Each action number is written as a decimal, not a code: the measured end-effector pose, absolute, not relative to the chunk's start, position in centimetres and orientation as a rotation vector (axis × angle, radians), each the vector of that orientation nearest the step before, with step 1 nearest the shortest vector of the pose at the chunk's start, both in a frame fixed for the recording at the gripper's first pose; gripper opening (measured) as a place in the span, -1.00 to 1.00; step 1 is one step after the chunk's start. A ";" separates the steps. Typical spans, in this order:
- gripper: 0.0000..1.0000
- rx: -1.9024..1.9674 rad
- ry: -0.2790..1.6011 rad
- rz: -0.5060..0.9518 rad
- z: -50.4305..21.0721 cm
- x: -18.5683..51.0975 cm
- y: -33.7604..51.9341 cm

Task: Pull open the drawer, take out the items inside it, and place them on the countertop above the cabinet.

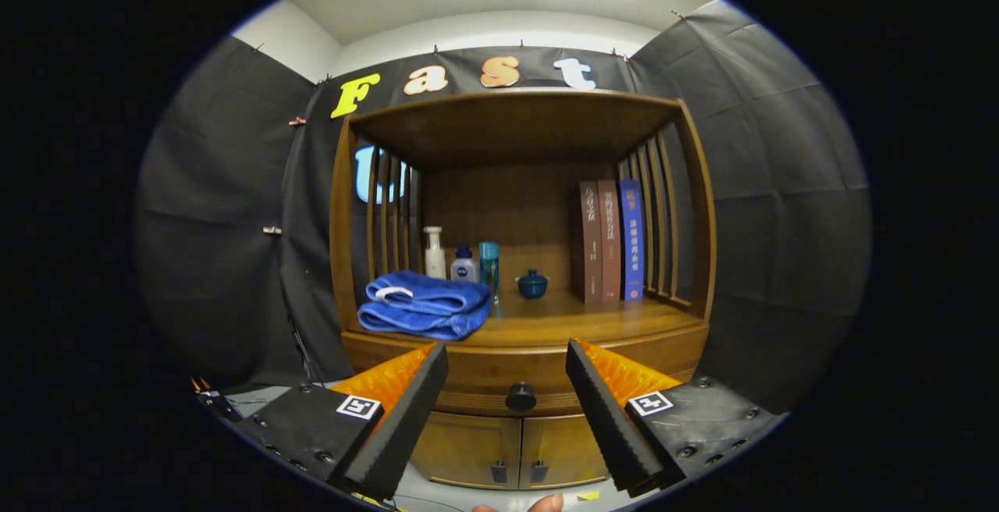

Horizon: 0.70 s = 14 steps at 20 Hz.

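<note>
Facing the wooden cabinet (pixel 519 262), the gripper (pixel 507 375) hangs with its fingers spread wide, holding nothing. From the left, a folded blue towel (pixel 425 305) lies on the countertop (pixel 577 317), then bottles (pixel 462 262), a small blue lidded pot (pixel 532 283) and upright books (pixel 611 240). Below, the drawer (pixel 507 387) looks closed, its dark knob (pixel 520 397) just ahead, between the fingers and apart from both. Opening is seemingly the step in hand; next, advance, pinch the knob and pull straight back.
</note>
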State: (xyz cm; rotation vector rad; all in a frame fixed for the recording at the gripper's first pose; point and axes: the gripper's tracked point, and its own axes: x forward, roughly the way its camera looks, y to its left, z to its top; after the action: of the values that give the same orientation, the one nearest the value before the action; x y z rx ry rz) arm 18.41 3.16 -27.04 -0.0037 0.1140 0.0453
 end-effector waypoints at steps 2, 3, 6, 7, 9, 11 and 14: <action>0.99 -0.011 0.155 0.025 -30.4 19.5 2.8; 0.99 -0.006 0.166 0.015 -31.6 20.1 2.6; 0.98 0.002 0.222 -0.013 -35.6 22.7 1.9; 0.98 0.011 0.240 -0.013 -36.3 24.0 2.0; 0.69 0.035 0.279 -0.002 -38.3 25.7 2.2; 0.40 0.029 0.296 -0.032 -39.3 26.6 1.6; 0.19 -0.022 0.292 -0.064 -39.8 26.5 1.5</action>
State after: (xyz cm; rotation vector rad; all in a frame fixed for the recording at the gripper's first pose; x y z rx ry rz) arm 26.48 1.46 -39.81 -0.0223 0.2922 -0.0643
